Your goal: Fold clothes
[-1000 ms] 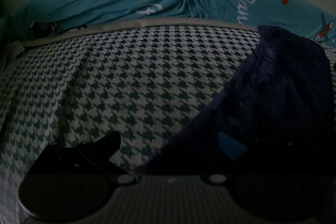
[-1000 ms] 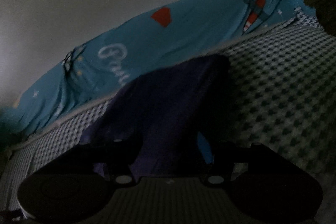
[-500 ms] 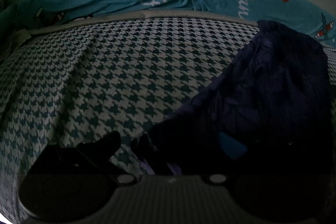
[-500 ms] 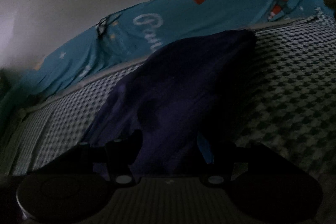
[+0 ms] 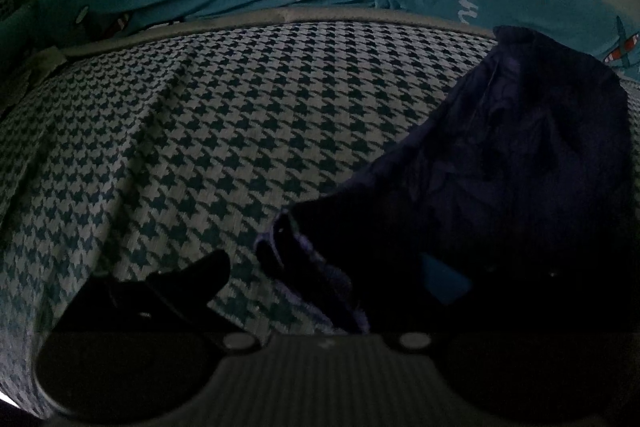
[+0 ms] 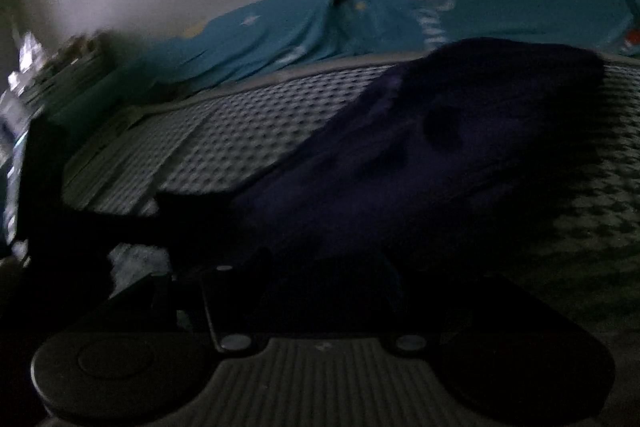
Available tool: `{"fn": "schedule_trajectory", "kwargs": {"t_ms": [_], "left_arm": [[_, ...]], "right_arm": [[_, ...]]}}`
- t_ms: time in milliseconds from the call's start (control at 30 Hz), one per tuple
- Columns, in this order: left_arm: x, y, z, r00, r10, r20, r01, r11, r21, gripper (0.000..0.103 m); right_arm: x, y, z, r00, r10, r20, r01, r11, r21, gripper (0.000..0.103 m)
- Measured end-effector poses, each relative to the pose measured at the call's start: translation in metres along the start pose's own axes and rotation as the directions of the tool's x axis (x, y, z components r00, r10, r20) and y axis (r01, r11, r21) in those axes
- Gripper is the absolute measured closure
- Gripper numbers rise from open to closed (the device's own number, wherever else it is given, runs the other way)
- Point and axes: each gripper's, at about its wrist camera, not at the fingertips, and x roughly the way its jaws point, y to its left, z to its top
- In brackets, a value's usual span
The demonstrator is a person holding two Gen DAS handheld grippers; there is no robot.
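Dark purple garment [image 5: 520,163] heaped on houndstooth bedspread [image 5: 208,131]; left gripper [image 5: 324,271] fingers spread around its folded edge; right gripper [image 6: 320,267] grip too dark, cannot tell. Risk: crumpled cloth slips, fold skews

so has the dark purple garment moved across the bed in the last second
Yes. In the right wrist view the dark purple garment now spreads further right, its top edge overlapping the blue sheet more. In the left wrist view a near fold has appeared over the houndstooth cover.
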Motion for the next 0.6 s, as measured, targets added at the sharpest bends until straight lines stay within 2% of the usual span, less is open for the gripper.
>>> {"fn": "schedule_trajectory", "kwargs": {"t_ms": [367,600], "left_arm": [[0.000,0.002,0.001,1.000,0.015,-0.013,-0.015,1.000,-0.009,0.000],[0.000,0.002,0.001,1.000,0.016,-0.021,-0.017,1.000,-0.011,0.000]], "right_arm": [[0.009,0.047,-0.017,0.996,0.070,-0.050,-0.077,0.986,-0.148,0.045],[0.023,0.063,-0.021,0.995,0.056,-0.078,-0.072,0.973,-0.218,0.045]]}}
